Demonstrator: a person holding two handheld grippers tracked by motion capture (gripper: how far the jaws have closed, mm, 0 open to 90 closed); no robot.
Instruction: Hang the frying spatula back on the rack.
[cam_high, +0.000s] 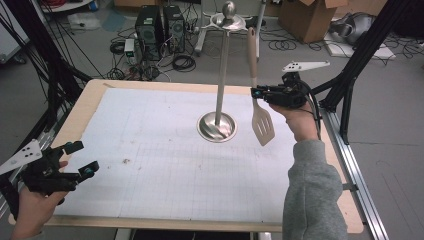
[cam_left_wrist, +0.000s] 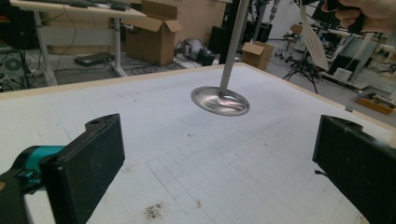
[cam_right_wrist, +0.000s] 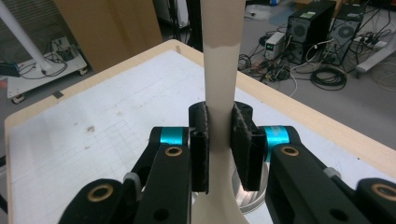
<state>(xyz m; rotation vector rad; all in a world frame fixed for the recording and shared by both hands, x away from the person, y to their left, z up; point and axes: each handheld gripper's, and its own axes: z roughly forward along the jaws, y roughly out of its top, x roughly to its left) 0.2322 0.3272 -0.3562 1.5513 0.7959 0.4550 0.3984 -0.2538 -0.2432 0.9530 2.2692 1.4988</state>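
- One metal stand (cam_high: 218, 125) sits on the surface (cam_high: 150, 150): a round polished base with a single thin pole rising to a ball on top. It serves as the landmark here.
- One spatula (cam_high: 261, 120) hangs in the air just to the right of the stand's base, upright, its slotted blade pointing down and its pale handle rising alongside the pole. It does not touch the stand, and the blade is clear of the surface.
- There are two hand-held grippers, one in each of the person's hands.
- The right hand-held gripper (cam_high: 256, 93) is to the right of the stand's pole, about halfway up it. Its two jaws are closed narrowly onto the spatula's handle (cam_right_wrist: 219, 140), with both black pads pressed against the handle's sides just above where it widens toward the blade.
- The left hand-held gripper (cam_high: 84, 159) is well to the left of the stand and nearer the person, low over the surface's near left corner. Its two jaws stand wide apart with nothing between them; in the left gripper view (cam_left_wrist: 219, 172) the bare gridded mat shows between them, with the stand's base beyond.
- One white gridded mat covers most of the surface, with a few small dark specks left of the stand.
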